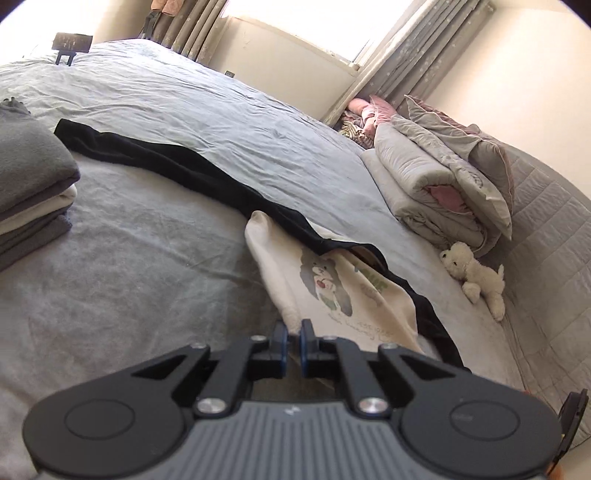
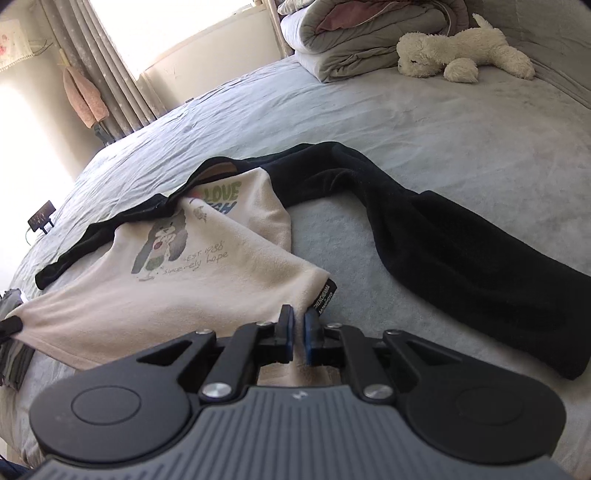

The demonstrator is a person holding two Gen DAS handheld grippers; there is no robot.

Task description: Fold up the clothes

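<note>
Grey-sheeted bed (image 1: 184, 96); curtained window (image 1: 306, 22) bright with daylight; cream walls (image 1: 517, 74).

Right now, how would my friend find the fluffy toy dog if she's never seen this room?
Start at the big bed with the gray-blue sheet and look toward its far end, where a folded gray quilt is piled up. The toy dog lies on the sheet right beside that quilt. It is the only fluffy cream-white thing with legs; the shirt nearby is flat with a picture on it.
</note>
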